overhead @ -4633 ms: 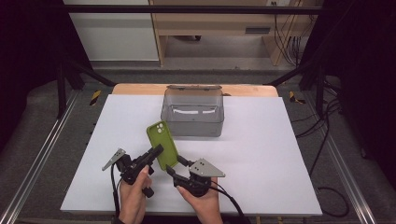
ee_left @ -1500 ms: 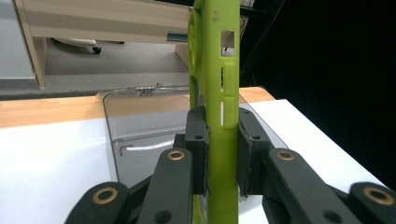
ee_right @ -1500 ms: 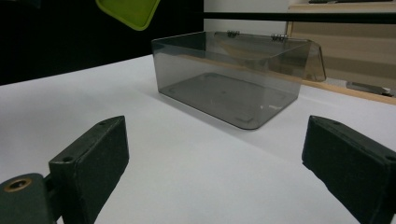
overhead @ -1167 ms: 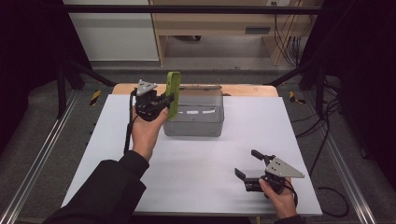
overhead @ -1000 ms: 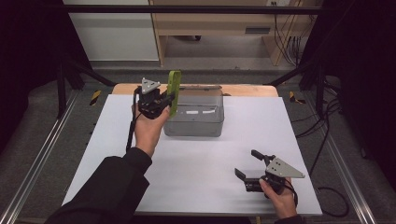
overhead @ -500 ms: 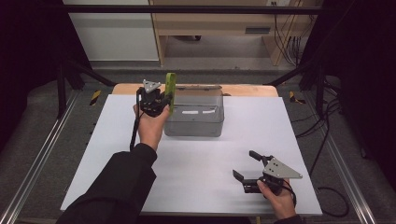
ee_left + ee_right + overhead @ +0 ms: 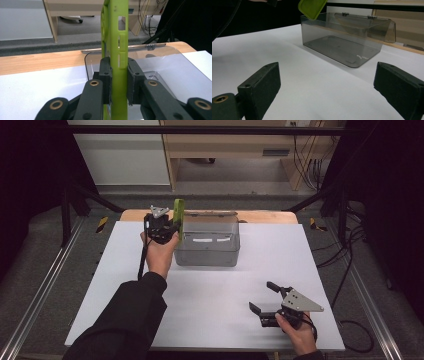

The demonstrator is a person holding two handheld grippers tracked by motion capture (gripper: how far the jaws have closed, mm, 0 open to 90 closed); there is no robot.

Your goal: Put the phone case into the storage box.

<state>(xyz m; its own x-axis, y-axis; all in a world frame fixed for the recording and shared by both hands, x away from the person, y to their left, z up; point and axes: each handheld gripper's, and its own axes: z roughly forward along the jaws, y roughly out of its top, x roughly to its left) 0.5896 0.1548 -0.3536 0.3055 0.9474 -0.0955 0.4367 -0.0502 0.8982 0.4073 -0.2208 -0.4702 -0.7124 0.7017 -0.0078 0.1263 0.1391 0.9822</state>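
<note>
A lime-green phone case (image 7: 178,215) stands on edge over the left end of a clear smoky plastic box (image 7: 207,240) at the back of the white table. My left gripper (image 7: 167,226) is shut on the green case (image 7: 117,57), its pads clamping both faces, with the box (image 7: 160,72) just beyond. The case's lower corner (image 7: 312,8) hangs at the box's (image 7: 347,37) near rim in the right gripper view. The box lid is hinged open at the back. At the front right of the table, my right gripper (image 7: 264,301) rests open, its jaws wide apart with nothing between them.
The white sheet (image 7: 215,310) covers most of the table, with a strip of bare wood (image 7: 270,216) behind the box. Metal rails (image 7: 45,285) run along both table sides. A wooden desk and hanging cables (image 7: 305,165) stand beyond the far edge.
My left gripper has carried the green case a little down and toward the box's left end, and the case now stands more edge-on. The right gripper has hardly moved.
</note>
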